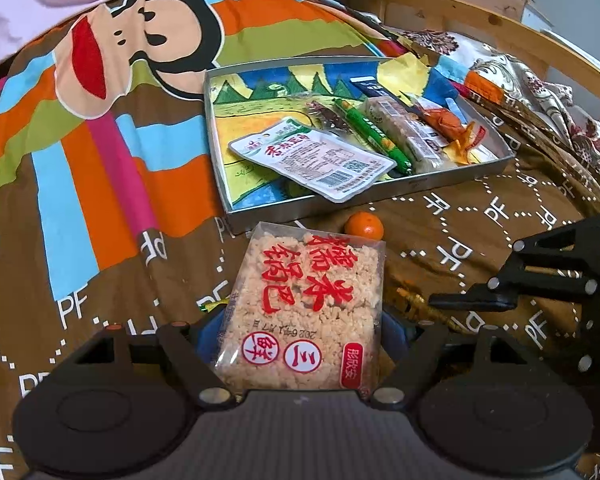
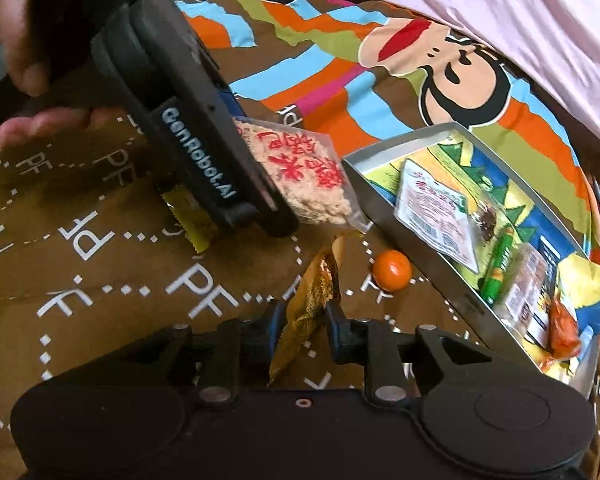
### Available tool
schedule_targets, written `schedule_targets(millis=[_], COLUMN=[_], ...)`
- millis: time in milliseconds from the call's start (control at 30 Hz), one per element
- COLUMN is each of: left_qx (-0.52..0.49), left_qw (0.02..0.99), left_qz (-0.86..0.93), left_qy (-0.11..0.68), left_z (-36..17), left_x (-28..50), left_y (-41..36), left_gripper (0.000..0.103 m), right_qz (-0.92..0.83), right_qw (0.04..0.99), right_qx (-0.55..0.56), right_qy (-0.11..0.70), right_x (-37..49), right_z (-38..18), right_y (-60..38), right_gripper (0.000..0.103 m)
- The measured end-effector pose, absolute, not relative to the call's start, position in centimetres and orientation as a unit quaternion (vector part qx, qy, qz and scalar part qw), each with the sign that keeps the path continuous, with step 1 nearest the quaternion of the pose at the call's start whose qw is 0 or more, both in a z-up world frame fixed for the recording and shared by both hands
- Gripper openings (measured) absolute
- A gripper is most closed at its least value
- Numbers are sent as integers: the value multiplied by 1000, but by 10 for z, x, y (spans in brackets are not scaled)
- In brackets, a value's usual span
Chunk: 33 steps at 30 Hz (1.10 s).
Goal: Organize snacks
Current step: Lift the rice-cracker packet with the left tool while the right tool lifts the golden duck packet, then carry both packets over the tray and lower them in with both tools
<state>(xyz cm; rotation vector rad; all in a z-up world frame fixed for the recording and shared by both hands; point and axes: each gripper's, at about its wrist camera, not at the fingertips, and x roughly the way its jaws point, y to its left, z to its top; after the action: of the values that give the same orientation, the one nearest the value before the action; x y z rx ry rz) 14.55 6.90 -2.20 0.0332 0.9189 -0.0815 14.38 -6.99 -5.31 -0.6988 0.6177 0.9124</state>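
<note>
My left tool (image 1: 300, 344) points down and pinches one rice cake pack (image 1: 306, 304) above the bed (image 1: 460, 216). My right tool (image 2: 304, 320) is almost closed around one gold wrapper (image 2: 312, 300). One orange (image 2: 392, 270) sits just beside the tray (image 2: 380, 196), which holds several snacks.

White letters "PF" repeat, linked by dotted white lines, across the brown patterned bedspread (image 1: 480, 216). The clear square packet of puffed rice cake (image 1: 304, 312) bears large red Chinese characters, red round seals, and a small printed date starting "2026". "GenRobot.AI" stands in white on the black left hand-held gripper (image 2: 284, 220). The white flat snack pouch (image 1: 312, 160) carries barcodes; its small print is unreadable.
</note>
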Motion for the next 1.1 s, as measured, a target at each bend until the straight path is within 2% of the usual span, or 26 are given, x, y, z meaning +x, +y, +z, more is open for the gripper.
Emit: schedule_targets(millis=[167,267,533,1100], left_qx=[3,0,-1,-23], left_qw=[896,896,901,917], left_qz=[-31,-28,-26,5], left_qy=[444,443,433,398], left_z=[-24,-24,-20,-4], left_x=[148,147,147,167], left_y=[78,80,78,81], left_gripper=[80,80,80,80], right_qz=[387,389,399,349], right_qw=[805,808,817,866], right_qx=[-311,-308,-338,-297], right_qy=[325,317,244,202], right_x=[158,158,140,164], right_z=[-62,-61,-50,-21], right_y=[-67,-71,-82,-102], right_gripper=[25,10,9,9])
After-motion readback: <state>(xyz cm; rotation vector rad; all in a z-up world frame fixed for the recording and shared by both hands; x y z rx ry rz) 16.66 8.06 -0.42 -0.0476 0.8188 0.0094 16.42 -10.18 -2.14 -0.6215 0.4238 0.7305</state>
